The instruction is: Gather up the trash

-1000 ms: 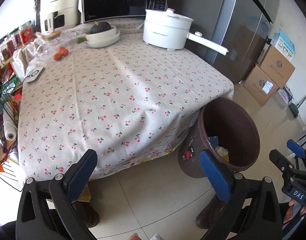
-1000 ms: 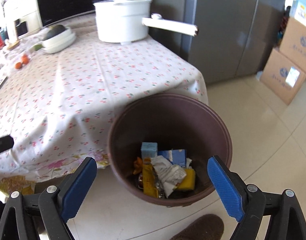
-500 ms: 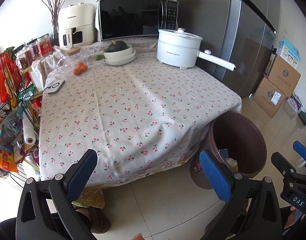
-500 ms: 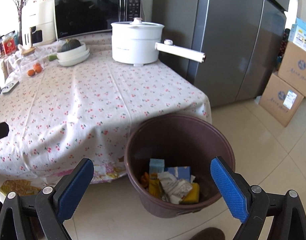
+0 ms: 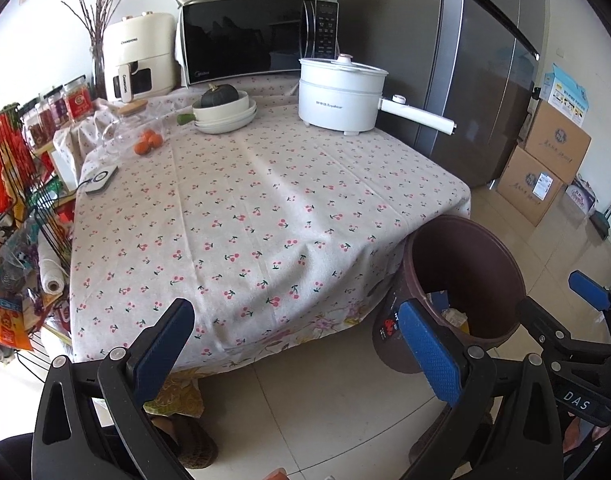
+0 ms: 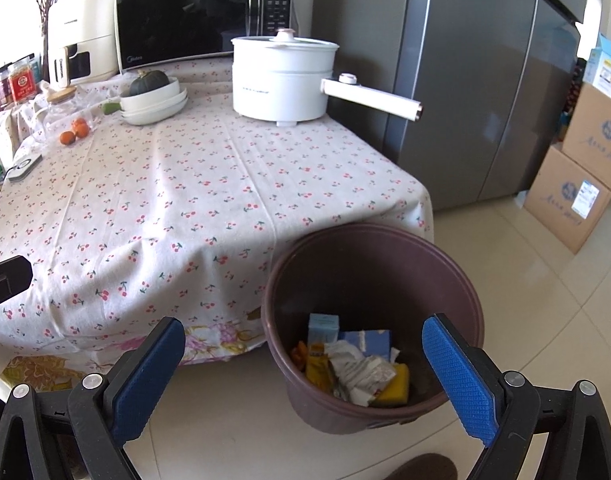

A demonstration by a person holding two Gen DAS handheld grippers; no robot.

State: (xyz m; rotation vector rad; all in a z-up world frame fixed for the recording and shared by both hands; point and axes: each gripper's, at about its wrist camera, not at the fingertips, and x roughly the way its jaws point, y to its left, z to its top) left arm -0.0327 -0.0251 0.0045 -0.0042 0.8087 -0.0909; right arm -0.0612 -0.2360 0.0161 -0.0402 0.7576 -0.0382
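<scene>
A brown trash bin (image 6: 369, 248) stands on the floor at the table's near right corner; it also shows in the left wrist view (image 5: 501, 264). Inside lie blue cartons (image 6: 325, 326), crumpled paper (image 6: 359, 370), yellow wrappers (image 6: 319, 370) and a yellow sponge (image 6: 397, 384). My right gripper (image 6: 305, 364) is open and empty, above and in front of the bin. My left gripper (image 5: 297, 348) is open and empty, in front of the table edge, left of the bin. The right gripper's tips show in the left wrist view (image 5: 585, 292).
The table (image 5: 265, 208) has a cherry-print cloth. On it stand a white electric pot (image 5: 337, 96), stacked bowls with a squash (image 5: 225, 110), oranges (image 5: 147, 142) and a microwave (image 5: 257, 40). A wire rack (image 5: 21, 208) is at left; a fridge (image 6: 465, 80) and cardboard boxes (image 6: 585, 168) at right.
Both grippers have pulled back and risen away from the bin and table; more of the table and the appliances behind it is in view. Both stay open and empty.
</scene>
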